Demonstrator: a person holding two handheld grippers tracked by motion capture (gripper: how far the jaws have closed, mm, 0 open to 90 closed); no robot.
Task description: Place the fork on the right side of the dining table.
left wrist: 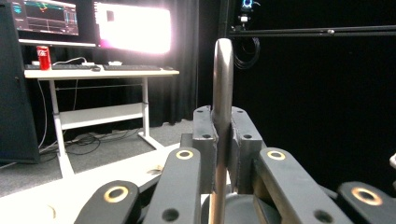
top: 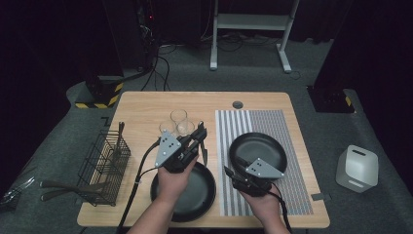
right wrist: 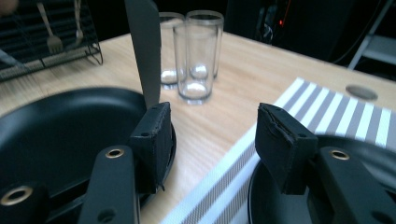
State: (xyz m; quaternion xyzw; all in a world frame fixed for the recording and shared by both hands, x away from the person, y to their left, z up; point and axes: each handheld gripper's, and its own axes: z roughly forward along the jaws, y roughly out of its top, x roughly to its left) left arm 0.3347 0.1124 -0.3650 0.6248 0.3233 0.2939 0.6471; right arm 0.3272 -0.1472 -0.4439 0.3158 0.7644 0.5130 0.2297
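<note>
Knife (left wrist: pixel 222 93) clamped in your left gripper (top: pixel 198 134), whose jaws are closed tight on its shaft. It hangs in the air over the middle of the table (top: pixel 146 105), between the glasses and the near pan. In the left gripper view its long axis stands upright, crosswise to the jaws, with the rounded metal end on top. In the right gripper view the dark blade (right wrist: pixel 144 51) hangs almost straight down, ending by the far rim of the near pan; you cannot tell whether it touches.

Your right gripper (top: pixel 233 171) is part open, with nothing between its pads (right wrist: pixel 152 140). It hovers near the front edge, over the seam between bare wood and the striped mat (top: pixel 265 122).

Surroundings:
- Three clear glasses (top: pixel 178 124) stand bunched together just beyond the left gripper, the closest obstacle.
- The near black pan (top: pixel 195 195) lies at the front edge, under your left wrist.
- A second black pan (top: pixel 258 148) lies on the mat, just beyond the right gripper.
- A wire basket (top: pixel 104 165) of cutlery stands along the left edge, well apart from the knife.

Open room: the far strip of the table behind the glasses, up to the round grommet (top: pixel 237 104), and the mat's far right corner.
</note>
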